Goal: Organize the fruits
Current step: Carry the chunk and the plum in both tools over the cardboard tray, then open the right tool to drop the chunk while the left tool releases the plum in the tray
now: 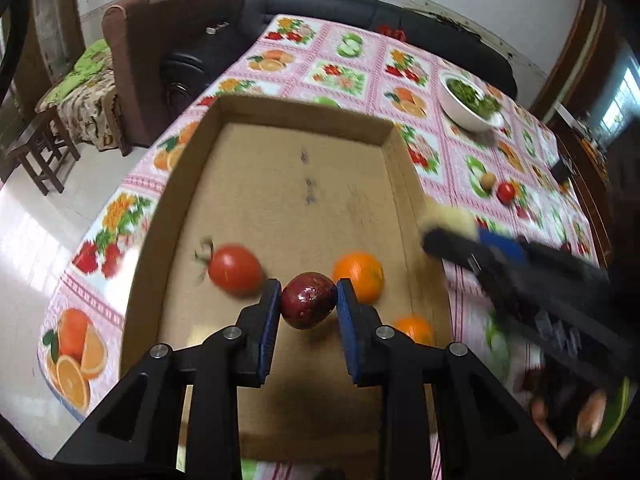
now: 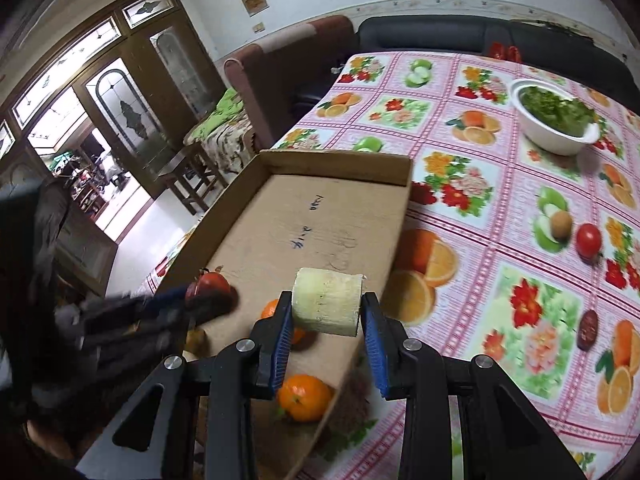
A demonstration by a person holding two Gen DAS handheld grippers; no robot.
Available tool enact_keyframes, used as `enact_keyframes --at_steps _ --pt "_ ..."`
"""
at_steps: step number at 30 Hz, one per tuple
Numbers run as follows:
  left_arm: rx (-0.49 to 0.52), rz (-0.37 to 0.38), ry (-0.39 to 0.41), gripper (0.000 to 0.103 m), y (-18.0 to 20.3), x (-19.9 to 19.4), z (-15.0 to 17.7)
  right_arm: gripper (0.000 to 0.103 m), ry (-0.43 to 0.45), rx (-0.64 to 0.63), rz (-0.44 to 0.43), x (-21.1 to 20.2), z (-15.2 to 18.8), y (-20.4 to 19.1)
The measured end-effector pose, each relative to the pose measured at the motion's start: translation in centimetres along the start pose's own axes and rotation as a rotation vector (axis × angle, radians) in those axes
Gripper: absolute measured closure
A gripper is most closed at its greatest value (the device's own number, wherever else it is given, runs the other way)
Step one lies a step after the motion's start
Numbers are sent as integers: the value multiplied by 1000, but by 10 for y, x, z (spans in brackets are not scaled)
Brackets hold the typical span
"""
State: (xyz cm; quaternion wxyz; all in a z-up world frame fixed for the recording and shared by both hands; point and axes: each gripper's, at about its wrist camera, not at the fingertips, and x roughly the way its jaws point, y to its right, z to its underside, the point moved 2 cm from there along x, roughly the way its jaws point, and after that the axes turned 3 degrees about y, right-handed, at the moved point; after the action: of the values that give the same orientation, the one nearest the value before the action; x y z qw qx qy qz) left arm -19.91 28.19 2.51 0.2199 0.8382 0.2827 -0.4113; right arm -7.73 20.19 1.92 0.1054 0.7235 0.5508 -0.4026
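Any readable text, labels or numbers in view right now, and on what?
Box floor: dark handwritten marks, two short groups, too scrawled and blurred to read.
Wall notice: yellowish paper, print too small to read.
Tablecloth: fruit and flower pictures only, no words.
Nothing else legible in either view.

Fruit-print table (image 2: pixel 500 208), cardboard tray (image 2: pixel 396 168), white bowl (image 2: pixel 556 136), loose tomato (image 2: pixel 589 240)

Blurred: right gripper (image 1: pixel 430 236) at three o'clock, left-wrist view | Blurred: left gripper (image 2: pixel 200 300) at nine o'clock, right-wrist view | Half hidden: orange (image 1: pixel 414 330) behind a finger | Cut off: cardboard tray (image 1: pixel 172 216), near end
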Motion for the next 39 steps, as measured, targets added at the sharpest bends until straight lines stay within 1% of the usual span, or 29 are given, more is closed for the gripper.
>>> enact_keyframes --at_steps 5,8,13,19,26,30,33,34,36,39 --pt "30 33 -28 77 8 -4 14 69 -25 -2 -22 21 -9 -6" --pt "41 49 -44 77 12 -1 21 69 -44 -13 -16 36 -12 -12" --pt "26 48 -77 77 12 13 27 69 -75 -8 -7 57 -13 -16" --pt "11 41 -97 77 8 24 31 69 -118 -12 15 79 -11 -15" --pt "4 33 -86 77 8 26 30 68 -128 -52 51 85 -8 -18" --pt "-9 39 -89 77 7 26 28 68 -132 -58 57 85 -8 -19" --pt "-17 40 -99 77 5 26 27 63 -129 -56 64 82 -9 -18" --pt "-19 37 -101 76 4 27 27 62 -126 -58 62 81 -9 -18" --pt "-24 27 -101 63 4 25 26 60 -124 -59 61 78 -9 -17" --pt "-21 19 -76 61 5 19 25 60 -110 -52 57 70 -9 -15"
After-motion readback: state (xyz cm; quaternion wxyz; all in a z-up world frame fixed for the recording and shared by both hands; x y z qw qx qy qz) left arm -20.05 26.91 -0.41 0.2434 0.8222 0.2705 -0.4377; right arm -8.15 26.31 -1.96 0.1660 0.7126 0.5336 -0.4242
